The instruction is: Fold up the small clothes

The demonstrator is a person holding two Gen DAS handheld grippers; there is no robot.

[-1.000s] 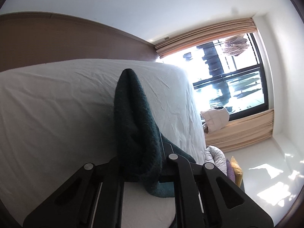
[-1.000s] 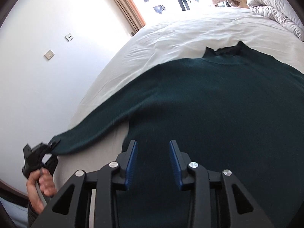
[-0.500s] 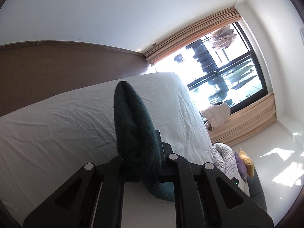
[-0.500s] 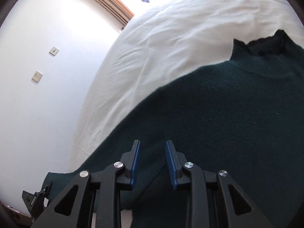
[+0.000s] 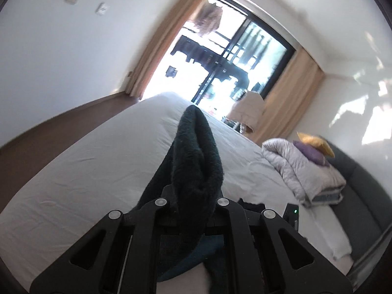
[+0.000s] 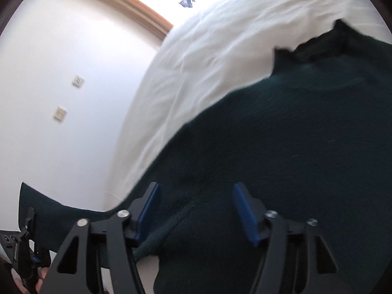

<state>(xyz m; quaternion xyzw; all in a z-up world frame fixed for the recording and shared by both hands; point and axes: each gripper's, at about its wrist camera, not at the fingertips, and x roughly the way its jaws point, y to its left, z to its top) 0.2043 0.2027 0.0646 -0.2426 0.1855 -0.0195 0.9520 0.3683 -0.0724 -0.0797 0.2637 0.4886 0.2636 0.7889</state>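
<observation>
Both tongs shifted: left tongs (image 5: 189,196) higher with sleeve (image 5: 196,156), right tongs (image 6: 197,210) opening wider.

The left gripper (image 5: 193,196) is a matte black frame of flat angular links with triangular cut-outs, pinned by four round silver screws in a shallow arc across its top. At about four o'clock from those screws sits a small black box with a tiny green light.

The right gripper (image 6: 196,210) has the same black linkage and silver screw heads, but its fingers (image 6: 245,212) carry bright blue pads — long, narrow strips on the inner faces.

At seven o'clock in the right wrist view, a hand (image 6: 29,280) shows beside a black handle — blurred, nothing worn can be made out.
</observation>
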